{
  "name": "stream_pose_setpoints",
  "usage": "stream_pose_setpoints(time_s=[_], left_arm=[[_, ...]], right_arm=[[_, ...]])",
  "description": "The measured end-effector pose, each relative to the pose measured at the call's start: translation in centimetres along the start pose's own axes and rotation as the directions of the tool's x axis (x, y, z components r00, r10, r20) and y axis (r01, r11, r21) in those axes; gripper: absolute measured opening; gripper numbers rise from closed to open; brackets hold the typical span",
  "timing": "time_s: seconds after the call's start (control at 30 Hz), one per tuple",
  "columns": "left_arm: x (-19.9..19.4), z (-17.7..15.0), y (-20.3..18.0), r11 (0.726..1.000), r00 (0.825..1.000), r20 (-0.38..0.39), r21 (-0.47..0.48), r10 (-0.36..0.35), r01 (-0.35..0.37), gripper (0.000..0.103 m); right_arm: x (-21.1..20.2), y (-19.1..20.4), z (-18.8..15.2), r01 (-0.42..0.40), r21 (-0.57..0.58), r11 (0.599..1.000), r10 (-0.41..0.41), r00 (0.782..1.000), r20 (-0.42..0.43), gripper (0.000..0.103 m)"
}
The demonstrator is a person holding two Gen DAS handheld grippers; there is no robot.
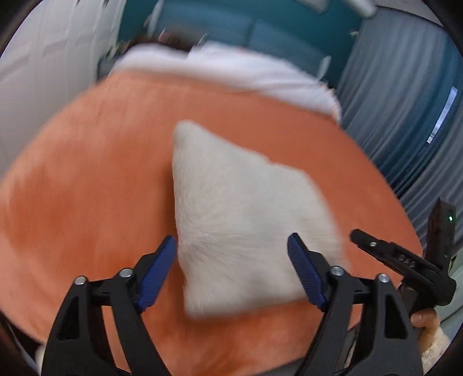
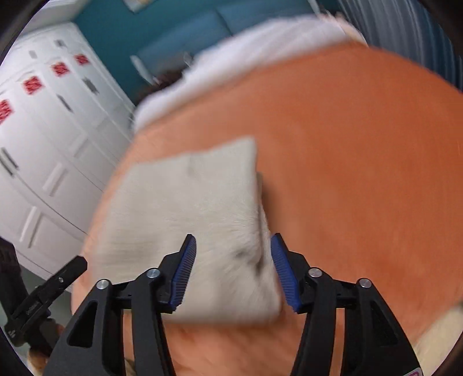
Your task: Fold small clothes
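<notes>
A folded off-white cloth point(image 1: 246, 214) lies flat on an orange blanket point(image 1: 86, 188). My left gripper point(image 1: 231, 251) is open above the cloth's near part, jaws wide apart and holding nothing. In the right wrist view the same cloth point(image 2: 188, 208) lies on the orange blanket point(image 2: 361, 173). My right gripper point(image 2: 233, 251) is open above the cloth's near right corner, holding nothing. The right gripper also shows at the right edge of the left wrist view point(image 1: 405, 260), and the left gripper at the lower left of the right wrist view point(image 2: 49, 292). Both views are motion-blurred.
A white sheet or pillow point(image 1: 231, 69) lies at the bed's far end. White cabinets with red stickers point(image 2: 52, 130) stand to the left. Grey curtains point(image 1: 405, 121) hang to the right. A teal wall point(image 1: 260, 26) is behind the bed.
</notes>
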State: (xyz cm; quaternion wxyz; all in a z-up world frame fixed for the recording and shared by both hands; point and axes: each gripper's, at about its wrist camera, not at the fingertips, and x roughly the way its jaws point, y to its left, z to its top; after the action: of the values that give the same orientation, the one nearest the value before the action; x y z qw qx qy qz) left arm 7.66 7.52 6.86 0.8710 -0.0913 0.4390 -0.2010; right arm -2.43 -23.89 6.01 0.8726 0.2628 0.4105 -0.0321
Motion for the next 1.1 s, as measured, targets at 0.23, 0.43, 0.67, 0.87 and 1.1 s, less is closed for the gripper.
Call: stream_pose_setpoints(time_s=[0.23, 0.43, 0.67, 0.87, 1.1], left_arm=[[0.1, -0.5, 4.0, 0.986, 0.996, 0.04, -0.143, -0.08, 0.085, 0.091], [5.9, 0.8, 5.8, 0.961, 0.992, -0.073, -0.265, -0.106, 0.083, 0.095], [8.4, 0.6, 6.5, 0.927, 0.979, -0.092, -0.349, -0.18, 0.138, 0.067], [2.8, 5.4, 2.8, 0.939, 0.963, 0.089, -0.217, -0.253, 0.267, 0.052], [5.7, 5.5, 1.0, 0.966, 0.976, 0.069, -0.147, -0.206, 0.214, 0.057]], right_arm=[[0.6, -2.4, -1.0, -0.064, 0.081, 0.995, 0.067, 0.997, -0.035, 0.065], [6.7, -1.1, 1.6, -0.083, 0.065, 0.994, 0.091, 0.986, -0.136, 0.072], [11.6, 0.3, 1.7, -0.115, 0.083, 0.99, 0.131, 0.965, -0.225, 0.04], [3.8, 5.8, 7.3, -0.188, -0.144, 0.972, 0.188, 0.982, -0.013, 0.029], [6.4, 1.9, 9.4, -0.121, -0.094, 0.988, 0.12, 0.993, -0.012, 0.036]])
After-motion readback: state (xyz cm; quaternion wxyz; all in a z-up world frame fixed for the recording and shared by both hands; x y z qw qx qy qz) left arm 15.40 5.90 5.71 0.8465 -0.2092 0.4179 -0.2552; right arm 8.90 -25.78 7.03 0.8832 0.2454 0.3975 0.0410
